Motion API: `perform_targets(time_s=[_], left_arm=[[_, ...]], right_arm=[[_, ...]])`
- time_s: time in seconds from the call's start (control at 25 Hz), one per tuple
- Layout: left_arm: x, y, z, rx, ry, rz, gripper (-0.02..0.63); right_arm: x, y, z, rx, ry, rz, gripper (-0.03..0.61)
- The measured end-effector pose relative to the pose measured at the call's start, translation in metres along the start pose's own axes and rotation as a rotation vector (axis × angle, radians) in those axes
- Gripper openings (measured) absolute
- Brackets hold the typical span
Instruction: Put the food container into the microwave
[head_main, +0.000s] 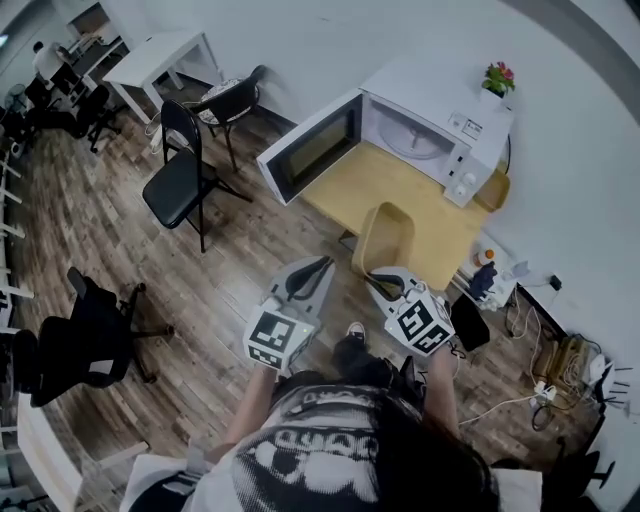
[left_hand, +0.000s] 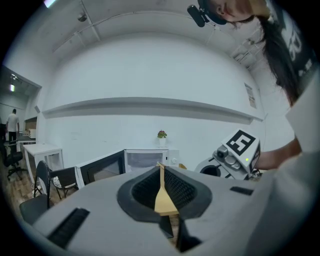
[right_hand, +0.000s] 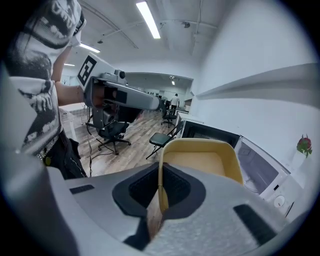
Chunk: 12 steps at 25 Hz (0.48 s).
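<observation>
Wood floor (head_main: 100, 240): open on the person's side of the table (head_main: 350, 190), with a clear walking path. A folding chair (head_main: 185, 175) stands well to the left, out of the line of approach.

Microwave (head_main: 440, 130): on the table's far end against the wall. Its door (head_main: 310, 150) is swung fully out to the left and the cavity is exposed with nothing in it. The door's free edge overhangs the table's left side, so I judge the approach is best kept right of it.

Container (head_main: 385, 235): off the table and carried in the air over the near table edge, well short of the cavity. Lifting is done; the carry, insertion and release remain, and closing the door if wanted.

Right gripper (head_main: 377, 279): clamped on the container's near rim, wall pinched between the pads.

Left gripper (head_main: 322, 265): jaws drawn together, holding nothing, just left of the container.
</observation>
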<state>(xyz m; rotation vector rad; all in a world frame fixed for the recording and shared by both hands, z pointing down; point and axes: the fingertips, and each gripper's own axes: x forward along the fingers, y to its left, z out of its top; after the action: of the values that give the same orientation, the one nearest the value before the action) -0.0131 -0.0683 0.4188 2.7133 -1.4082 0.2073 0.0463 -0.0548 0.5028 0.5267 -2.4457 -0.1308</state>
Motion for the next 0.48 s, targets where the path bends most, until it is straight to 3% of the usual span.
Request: perform_targets(time_s=[0.48], left_arm=[[0.067,0.005,0.015,-0.001,0.059,0.065,0.023]], right_arm=[[0.01,-0.069,-0.022,0.005,-0.035,0.044,0.02]])
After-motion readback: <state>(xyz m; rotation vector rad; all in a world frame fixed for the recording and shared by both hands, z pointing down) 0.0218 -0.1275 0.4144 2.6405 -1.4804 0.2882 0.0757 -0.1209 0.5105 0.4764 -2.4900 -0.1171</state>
